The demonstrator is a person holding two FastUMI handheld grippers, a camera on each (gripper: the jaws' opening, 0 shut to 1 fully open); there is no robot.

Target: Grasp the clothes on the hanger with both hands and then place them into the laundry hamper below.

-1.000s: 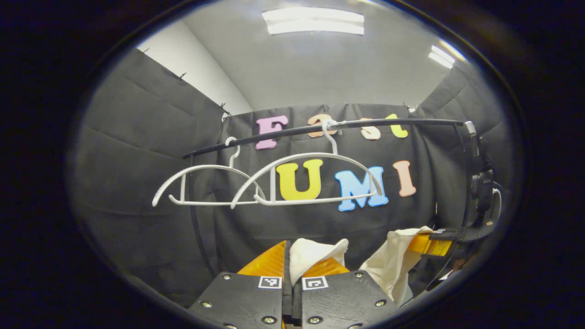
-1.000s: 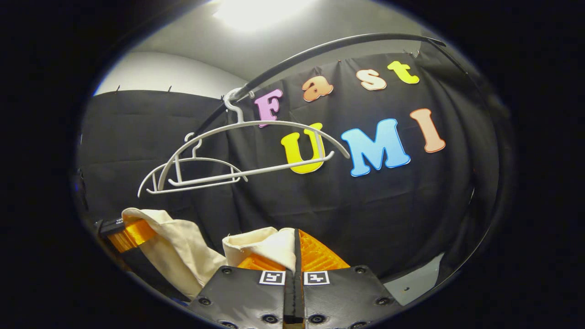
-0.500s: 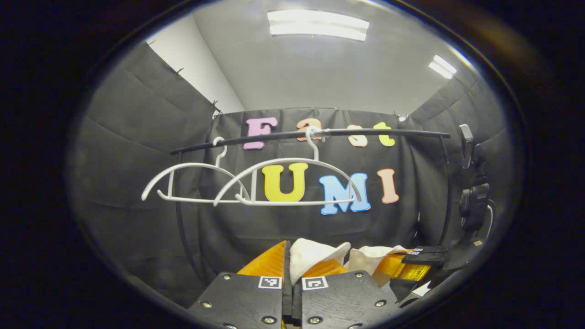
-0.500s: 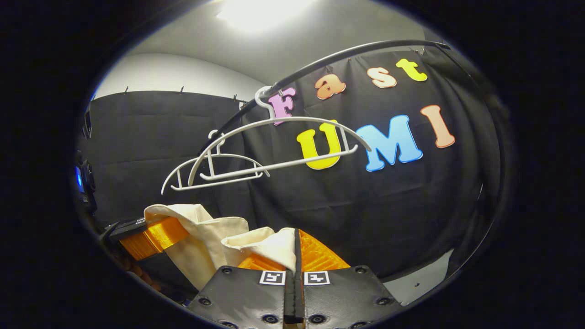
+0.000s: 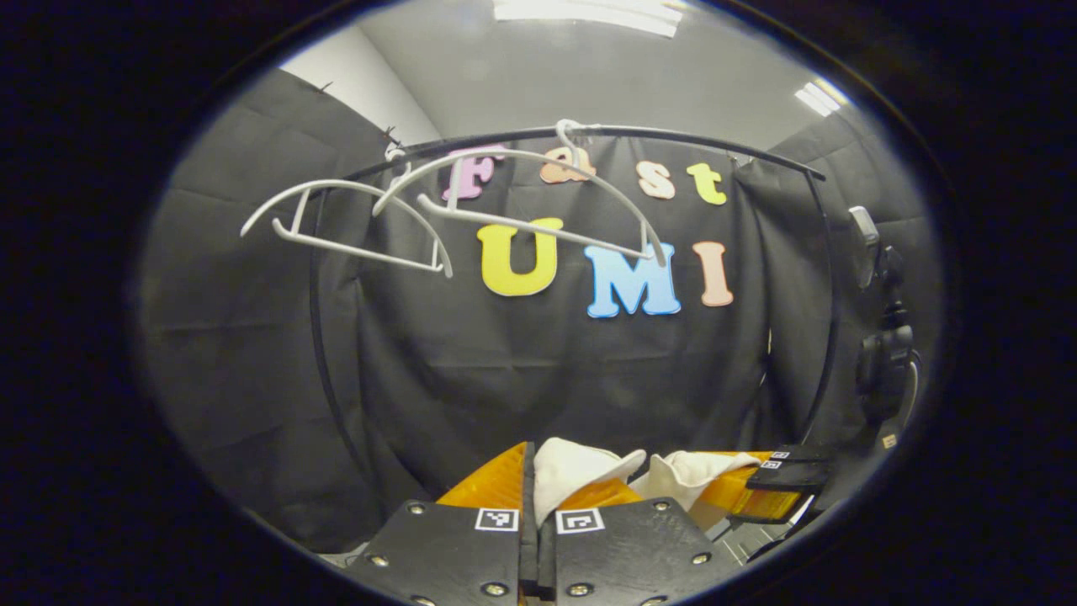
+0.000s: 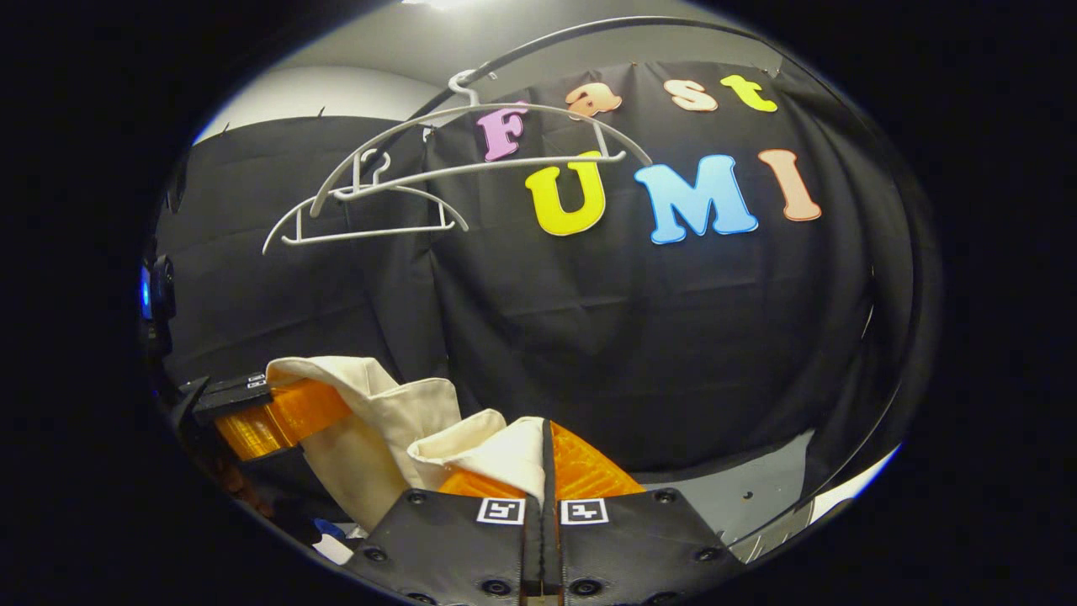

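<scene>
Cream garment [image 6: 395,421] is matt woven cloth, soft folds; two white hangers [image 5: 513,198] look like smooth plastic, slight sheen; dark rail [image 5: 673,139] smooth, semi-gloss, likely metal; booth wall [image 6: 631,337] matt black fabric, creased; left gripper [image 5: 536,471] fingers ribbed plastic, body matt with shiny screws
</scene>
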